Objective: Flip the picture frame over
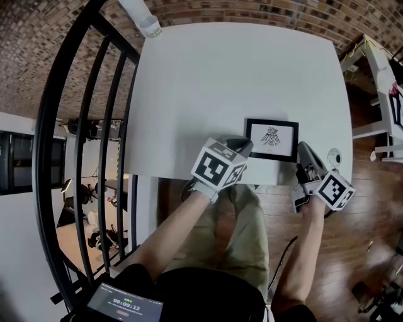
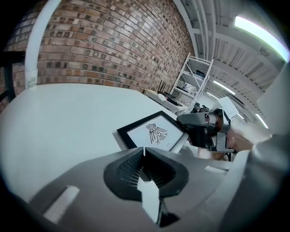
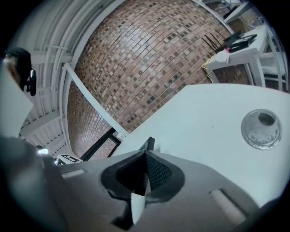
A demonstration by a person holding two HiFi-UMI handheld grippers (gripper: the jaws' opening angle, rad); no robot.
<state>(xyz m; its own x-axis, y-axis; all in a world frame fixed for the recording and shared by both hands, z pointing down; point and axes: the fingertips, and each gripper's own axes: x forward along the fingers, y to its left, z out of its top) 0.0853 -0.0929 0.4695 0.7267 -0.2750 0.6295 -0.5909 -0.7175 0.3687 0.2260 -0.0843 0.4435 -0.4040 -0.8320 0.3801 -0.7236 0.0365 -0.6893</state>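
Brick wall (image 1: 252, 9) at the back, with a black railing (image 1: 82, 126) down the left side. In front of the wall, a wide white table (image 1: 208, 82), viewed from above.

Near the table's front edge, towards the right, a black picture frame (image 1: 271, 139) lying flat and picture side up, with a dark bird-like drawing on white paper.

Just left of the frame, the left gripper (image 1: 242, 146), tilted down towards the tabletop, fingers closed together and gripping nothing. Just right of the frame, the right gripper (image 1: 303, 151), fingers likewise pressed together and empty. From the right gripper view, a dark corner of the frame (image 3: 150, 144) just past the fingertips; contact not clear.

Smallest, a round silver grommet (image 1: 334, 155) set into the table, right of the right gripper.
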